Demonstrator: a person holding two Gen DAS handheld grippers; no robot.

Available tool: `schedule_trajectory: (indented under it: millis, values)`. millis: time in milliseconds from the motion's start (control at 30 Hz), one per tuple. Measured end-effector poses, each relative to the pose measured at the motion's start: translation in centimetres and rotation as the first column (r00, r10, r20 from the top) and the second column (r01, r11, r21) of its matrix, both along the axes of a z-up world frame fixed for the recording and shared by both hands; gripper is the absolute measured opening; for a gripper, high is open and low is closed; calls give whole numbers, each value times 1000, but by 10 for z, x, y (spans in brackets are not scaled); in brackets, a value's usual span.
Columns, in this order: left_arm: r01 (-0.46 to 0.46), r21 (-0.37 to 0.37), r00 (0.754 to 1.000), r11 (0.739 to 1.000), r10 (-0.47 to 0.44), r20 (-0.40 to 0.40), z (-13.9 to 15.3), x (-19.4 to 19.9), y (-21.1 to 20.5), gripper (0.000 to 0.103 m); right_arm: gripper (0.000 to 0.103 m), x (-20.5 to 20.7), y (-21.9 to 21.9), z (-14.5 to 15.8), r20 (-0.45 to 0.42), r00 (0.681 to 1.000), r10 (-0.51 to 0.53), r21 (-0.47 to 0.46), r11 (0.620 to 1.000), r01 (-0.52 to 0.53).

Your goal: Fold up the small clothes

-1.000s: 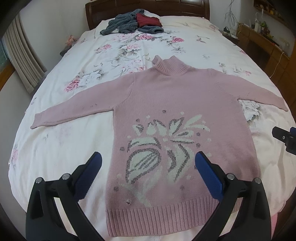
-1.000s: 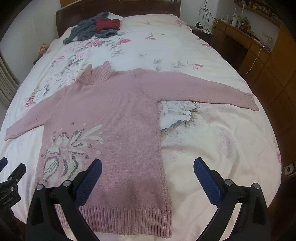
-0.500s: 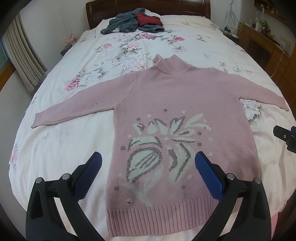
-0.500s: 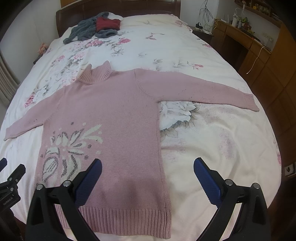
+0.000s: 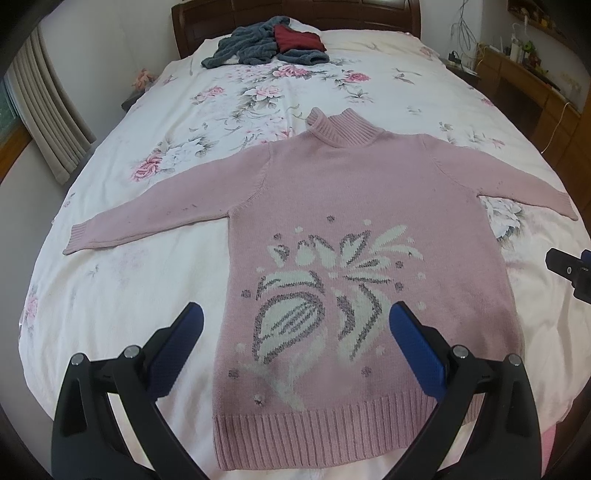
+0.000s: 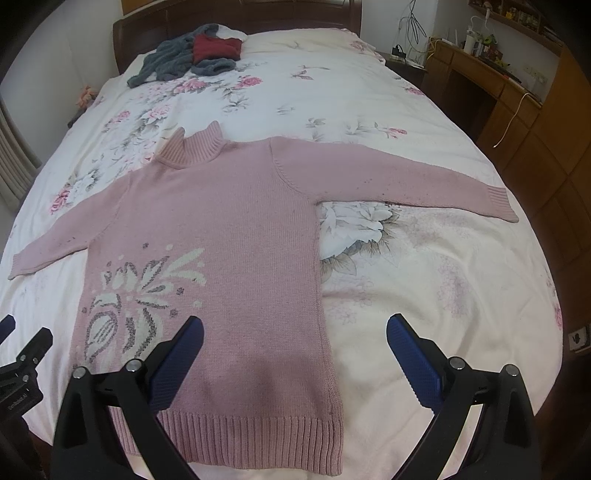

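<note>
Bare bedspread [image 6: 424, 288] lies open on both sides of the pink sweater [image 5: 362, 206] and beyond its collar. The only clutter on the bed is a grey and red clothes pile [image 5: 269, 46] far off by the headboard [image 5: 295, 14]. Wooden furniture [image 6: 517, 110] lines the right edge.

1. The pink sweater [image 5: 354, 206] lies flat and face up on the bed [image 5: 110, 302], unfolded.
2. Both sleeves stretch straight out to the sides.
3. Its ribbed turtleneck points toward the headboard; the ribbed hem lies at the bed's near edge.
4. A white and grey flower pattern covers the lower front.
</note>
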State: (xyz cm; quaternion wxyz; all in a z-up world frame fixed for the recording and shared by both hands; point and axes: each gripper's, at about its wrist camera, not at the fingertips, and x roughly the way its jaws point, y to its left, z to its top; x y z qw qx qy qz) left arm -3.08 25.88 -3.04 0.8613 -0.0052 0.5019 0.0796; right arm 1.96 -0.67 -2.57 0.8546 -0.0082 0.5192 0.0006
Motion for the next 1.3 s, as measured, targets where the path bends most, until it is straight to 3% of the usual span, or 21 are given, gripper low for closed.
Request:
schedule_trajectory:
  millis: [567, 700, 933, 1133, 1300]
  values:
    - [4, 5, 1000, 1000, -4, -5, -2, 3, -9, 100, 99, 0, 0, 0, 8, 1000, 5, 4, 1000, -5]
    - [36, -57, 998, 998, -39, -55, -16, 24, -15, 100, 99, 14, -24, -6, 18, 1000, 11, 55, 998, -12]
    - [77, -65, 995, 995, -81, -52, -29, 94, -55, 100, 99, 87, -145, -9, -12, 987, -161, 94, 982, 161]
    - [119, -46, 993, 992, -119, 18, -21, 174, -117, 100, 99, 158, -274, -30, -78, 944, -320, 144, 934, 328]
    - [150, -50, 987, 987, -147, 66, -18, 217, -159, 100, 99, 200, -362, -72, -170, 879, -445, 127, 875, 468]
